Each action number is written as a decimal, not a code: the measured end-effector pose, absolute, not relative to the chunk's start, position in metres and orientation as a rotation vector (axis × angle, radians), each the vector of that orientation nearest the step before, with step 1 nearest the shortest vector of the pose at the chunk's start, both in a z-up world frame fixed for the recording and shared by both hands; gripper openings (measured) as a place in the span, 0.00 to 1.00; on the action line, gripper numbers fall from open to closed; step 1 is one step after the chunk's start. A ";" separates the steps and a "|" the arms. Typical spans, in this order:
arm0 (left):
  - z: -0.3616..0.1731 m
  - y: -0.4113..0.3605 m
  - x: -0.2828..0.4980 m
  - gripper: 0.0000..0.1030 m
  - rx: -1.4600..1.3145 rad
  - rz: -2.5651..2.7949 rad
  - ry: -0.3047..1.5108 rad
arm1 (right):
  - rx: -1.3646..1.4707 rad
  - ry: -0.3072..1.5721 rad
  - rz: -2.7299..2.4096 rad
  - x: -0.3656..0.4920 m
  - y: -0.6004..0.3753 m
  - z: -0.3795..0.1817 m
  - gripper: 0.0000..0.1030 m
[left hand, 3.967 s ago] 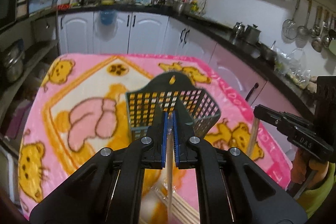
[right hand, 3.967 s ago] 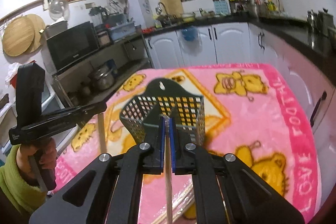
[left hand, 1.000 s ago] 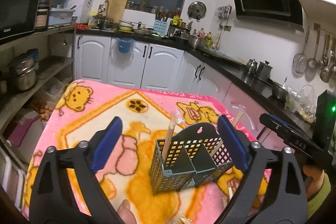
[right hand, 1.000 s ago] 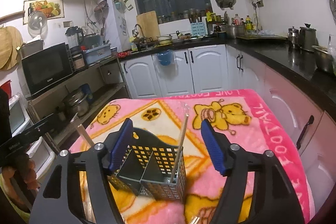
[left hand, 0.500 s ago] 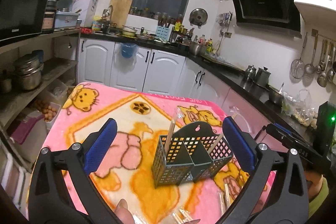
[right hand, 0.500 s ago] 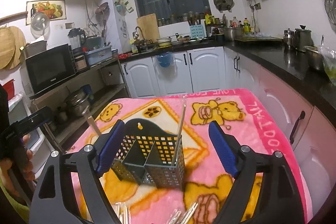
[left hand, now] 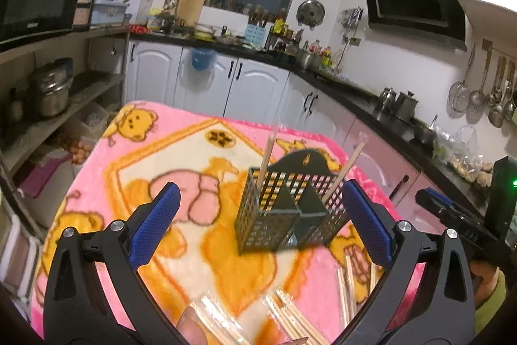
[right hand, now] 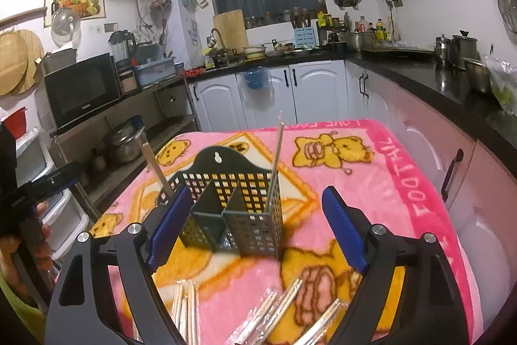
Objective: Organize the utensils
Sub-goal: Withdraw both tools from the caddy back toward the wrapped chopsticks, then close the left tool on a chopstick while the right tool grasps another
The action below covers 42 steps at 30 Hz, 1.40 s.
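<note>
A dark green mesh utensil caddy [left hand: 284, 209] stands on the pink bear blanket [left hand: 181, 164]; it also shows in the right wrist view [right hand: 232, 212]. One wrapped chopstick pair [left hand: 269, 147] stands in its left compartment, another [left hand: 345, 165] in its right; in the right wrist view they stand on the left [right hand: 155, 167] and on the right [right hand: 278, 151]. More wrapped chopsticks [left hand: 290, 312] lie on the blanket near me [right hand: 274, 309]. My left gripper [left hand: 258, 225] is open and empty. My right gripper [right hand: 252, 228] is open and empty.
The blanket-covered table has white cabinets [left hand: 226, 80] behind it, a black counter [right hand: 452, 80] with pots to the right, and open shelves with a microwave [right hand: 80, 86] to the left. The other gripper shows at the frame edge [left hand: 458, 215].
Four seconds ago both grippers were shut on chopsticks over the caddy. Both have since opened, leaving the chopsticks standing in it, and have drawn back and risen.
</note>
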State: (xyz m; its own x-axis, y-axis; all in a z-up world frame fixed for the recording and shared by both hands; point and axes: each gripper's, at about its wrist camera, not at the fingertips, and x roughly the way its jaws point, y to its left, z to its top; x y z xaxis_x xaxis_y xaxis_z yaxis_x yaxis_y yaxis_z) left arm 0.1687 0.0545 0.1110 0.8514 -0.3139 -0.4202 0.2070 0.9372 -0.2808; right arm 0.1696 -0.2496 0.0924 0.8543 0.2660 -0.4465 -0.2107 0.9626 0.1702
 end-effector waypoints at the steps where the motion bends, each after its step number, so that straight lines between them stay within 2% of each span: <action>1: 0.107 0.055 0.168 0.90 -0.232 -0.275 0.489 | 0.116 0.491 0.252 0.169 -0.250 0.090 0.78; 15: 0.043 0.070 0.164 0.90 -0.282 -0.226 0.643 | 0.092 0.592 0.268 0.167 -0.250 0.047 0.77; 26: 0.002 0.087 0.158 0.89 -0.317 -0.170 0.745 | 0.073 0.675 0.286 0.169 -0.249 0.019 0.56; 31: -0.014 0.092 0.152 0.71 -0.332 -0.165 0.791 | 0.059 0.717 0.299 0.169 -0.246 0.004 0.42; 37: -0.036 0.097 0.150 0.46 -0.352 -0.162 0.855 | 0.046 0.757 0.300 0.172 -0.245 -0.009 0.34; 40: -0.042 0.097 0.151 0.41 -0.340 -0.155 0.879 | 0.041 0.777 0.290 0.175 -0.246 -0.015 0.33; 42: -0.045 0.095 0.153 0.40 -0.325 -0.161 0.899 | 0.046 0.791 0.281 0.177 -0.248 -0.019 0.33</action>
